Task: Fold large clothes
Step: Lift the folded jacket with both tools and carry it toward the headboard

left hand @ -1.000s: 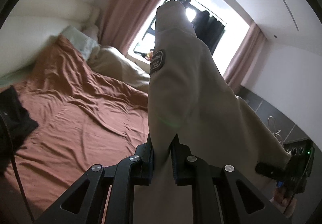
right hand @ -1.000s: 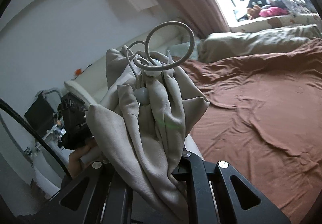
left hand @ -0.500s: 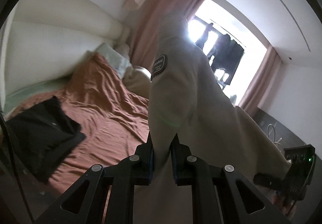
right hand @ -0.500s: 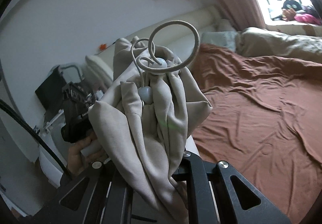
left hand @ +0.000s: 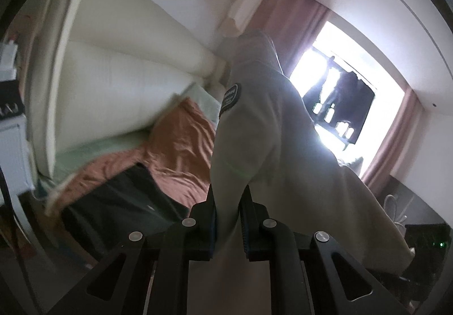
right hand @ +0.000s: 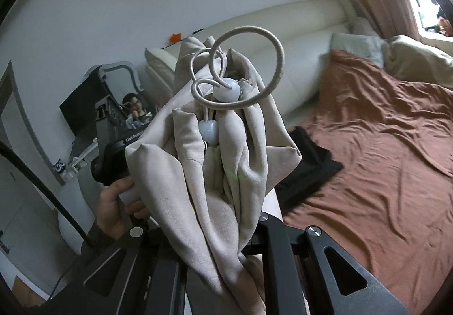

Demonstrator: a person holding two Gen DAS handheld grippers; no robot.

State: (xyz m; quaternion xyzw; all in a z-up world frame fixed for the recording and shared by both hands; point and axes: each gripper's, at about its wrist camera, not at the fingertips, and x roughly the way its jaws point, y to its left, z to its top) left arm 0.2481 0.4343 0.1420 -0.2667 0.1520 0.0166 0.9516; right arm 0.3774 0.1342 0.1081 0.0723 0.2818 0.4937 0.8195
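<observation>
A large beige garment (left hand: 263, 139) with a dark oval patch is pinched between the pads of my left gripper (left hand: 228, 210), which is shut on it; the cloth stands up in front of the lens and trails off to the right. In the right wrist view, a bunched end of the same beige garment (right hand: 226, 162), with a looped drawcord (right hand: 249, 65) and pale toggles, rises from my right gripper (right hand: 226, 241), shut on the fabric. The other hand-held gripper (right hand: 113, 156) and the hand on it show at left, behind the cloth.
A bed with a rust-brown sheet (right hand: 382, 150) and cream padded headboard (left hand: 119, 82) lies ahead. A folded black garment (right hand: 308, 167) sits near the bed's corner. Beige pillows lie by a bright window with pink curtains (left hand: 288, 31). A mirror and shelf stand at left.
Both views have swept sideways across the room: the headboard and black garment have come further into view, the window has slid right. Both grips on the beige garment are unchanged.
</observation>
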